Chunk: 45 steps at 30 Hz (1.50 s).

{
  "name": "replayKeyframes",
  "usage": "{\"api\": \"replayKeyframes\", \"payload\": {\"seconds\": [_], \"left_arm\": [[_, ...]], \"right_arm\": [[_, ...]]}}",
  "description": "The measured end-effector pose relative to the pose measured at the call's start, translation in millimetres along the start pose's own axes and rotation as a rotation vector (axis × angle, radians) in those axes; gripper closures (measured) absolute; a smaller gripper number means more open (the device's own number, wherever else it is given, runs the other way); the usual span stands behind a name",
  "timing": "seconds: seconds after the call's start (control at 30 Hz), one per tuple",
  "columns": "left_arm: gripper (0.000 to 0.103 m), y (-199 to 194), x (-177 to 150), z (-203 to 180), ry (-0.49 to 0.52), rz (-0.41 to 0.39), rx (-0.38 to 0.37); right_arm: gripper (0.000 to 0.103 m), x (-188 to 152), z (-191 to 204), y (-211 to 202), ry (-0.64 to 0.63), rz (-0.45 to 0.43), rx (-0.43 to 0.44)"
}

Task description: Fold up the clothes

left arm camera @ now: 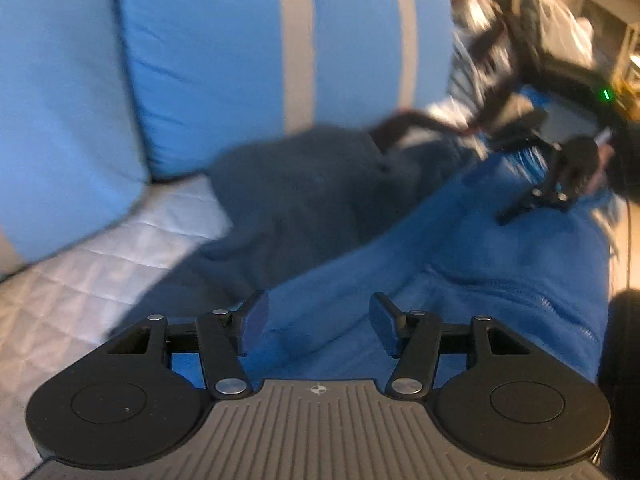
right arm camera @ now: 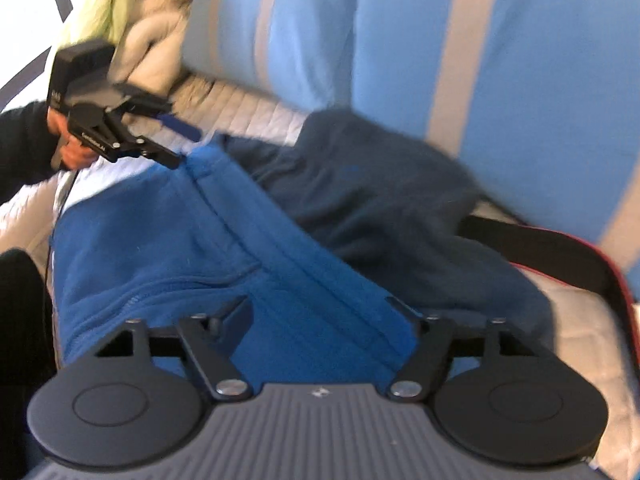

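The blue fleece jacket (right arm camera: 168,240) is spread on the quilted sofa cover (left arm camera: 80,280), partly overlapping a dark navy garment (left arm camera: 304,200) lying against the striped blue cushions (left arm camera: 240,60). Left gripper (left arm camera: 318,326): jaws apart over the fleece, nothing clamped. Right gripper (right arm camera: 324,316): jaws apart, fleece seen between them, no grip evident.

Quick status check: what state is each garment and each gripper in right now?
Blue fleece: spread on the sofa, creased, not yet folded.
Dark sweater: crumpled heap behind the fleece, unfolded.
Left gripper: open, over the fleece, holding nothing.
Right gripper: open, fleece between its fingers, not pinched.
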State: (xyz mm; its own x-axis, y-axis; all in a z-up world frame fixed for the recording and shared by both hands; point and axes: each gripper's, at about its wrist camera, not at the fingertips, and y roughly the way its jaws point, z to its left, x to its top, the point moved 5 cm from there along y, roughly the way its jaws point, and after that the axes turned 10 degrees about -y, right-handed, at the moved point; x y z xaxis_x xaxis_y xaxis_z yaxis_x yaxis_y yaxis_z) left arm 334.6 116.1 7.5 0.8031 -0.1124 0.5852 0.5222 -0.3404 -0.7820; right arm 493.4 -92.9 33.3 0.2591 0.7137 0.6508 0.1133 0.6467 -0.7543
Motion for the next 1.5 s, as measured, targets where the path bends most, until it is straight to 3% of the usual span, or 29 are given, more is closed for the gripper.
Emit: {"api": "replayKeyframes", "payload": {"seconds": [0.17, 0.23, 0.3, 0.33, 0.37, 0.4, 0.63, 0.7, 0.73, 0.77, 0.87, 0.93, 1.1, 1.2, 1.3, 1.33, 1.37, 1.43, 1.47, 1.5], "left_arm": [[0.049, 32.7, -4.6, 7.3, 0.023, 0.087, -0.031], [0.049, 36.8, -6.7, 8.3, 0.038, 0.108, -0.038], [0.050, 40.6, -6.7, 5.2, 0.062, 0.127, -0.034], [0.049, 41.4, -6.4, 2.5, 0.071, 0.132, -0.039], [0.049, 42.0, -6.2, 0.1, 0.079, 0.136, -0.044], [0.050, 42.0, -6.0, -1.8, 0.083, 0.137, -0.048], [0.051, 43.7, -10.6, -13.5, 0.092, 0.211, -0.151], [0.069, 40.8, -10.7, -14.2, 0.072, 0.228, -0.178], [0.085, 38.8, -10.8, -14.8, 0.064, 0.236, -0.190], [0.091, 36.1, -10.7, -15.4, 0.065, 0.237, -0.192], [0.095, 18.2, -8.4, -19.2, 0.104, 0.160, -0.148], [0.095, 5.4, -8.1, -26.3, 0.161, 0.099, -0.092], [0.096, -18.2, -6.6, -48.3, 0.311, -0.030, 0.030], [0.096, -25.8, -3.4, -61.6, 0.381, -0.085, 0.078], [0.096, -30.9, -2.6, -65.5, 0.409, -0.118, 0.099], [0.096, -31.4, -2.2, -66.2, 0.416, -0.125, 0.107], [0.096, -31.6, -1.7, -66.4, 0.422, -0.132, 0.115], [0.096, -30.4, -0.4, -65.5, 0.422, -0.139, 0.132], [0.096, -28.8, 0.7, -64.1, 0.417, -0.138, 0.140], [0.096, -27.4, 1.9, -62.4, 0.413, -0.140, 0.146]], "right_arm": [[0.029, 2.1, -0.4, 37.0, -0.025, 0.094, 0.113], [0.035, -1.4, -0.2, 47.2, -0.031, 0.135, 0.142], [0.062, -3.2, 2.3, 51.4, -0.032, 0.154, 0.167], [0.071, -3.5, 3.8, 52.2, -0.035, 0.160, 0.172], [0.087, -3.5, 5.2, 51.0, -0.052, 0.162, 0.155], [0.095, -3.4, 6.6, 49.3, -0.068, 0.161, 0.139], [0.098, 11.1, 19.2, 11.6, -0.150, 0.047, 0.044], [0.098, 15.6, 21.8, 2.5, -0.163, 0.026, 0.031], [0.098, 17.7, 22.9, -1.9, -0.169, 0.016, 0.024], [0.098, 18.5, 23.5, -5.0, -0.171, 0.014, 0.020], [0.098, 18.8, 23.1, -7.2, -0.182, 0.017, 0.020], [0.097, 20.2, 20.8, -6.6, -0.178, 0.017, 0.018], [0.050, 26.8, 17.5, 8.1, -0.168, 0.034, 0.022], [0.037, 29.7, 12.5, 24.7, -0.147, 0.066, 0.047], [0.023, 29.9, 7.2, 38.3, -0.094, 0.103, 0.135], [0.022, 28.8, 4.1, 43.1, -0.067, 0.120, 0.161], [0.024, 27.4, 2.0, 45.1, -0.039, 0.124, 0.188], [0.055, 25.9, -0.6, 45.7, -0.003, 0.111, 0.223], [0.081, 25.7, -1.3, 44.4, 0.006, 0.096, 0.231], [0.092, 26.2, -1.8, 42.2, 0.002, 0.080, 0.215]]}}
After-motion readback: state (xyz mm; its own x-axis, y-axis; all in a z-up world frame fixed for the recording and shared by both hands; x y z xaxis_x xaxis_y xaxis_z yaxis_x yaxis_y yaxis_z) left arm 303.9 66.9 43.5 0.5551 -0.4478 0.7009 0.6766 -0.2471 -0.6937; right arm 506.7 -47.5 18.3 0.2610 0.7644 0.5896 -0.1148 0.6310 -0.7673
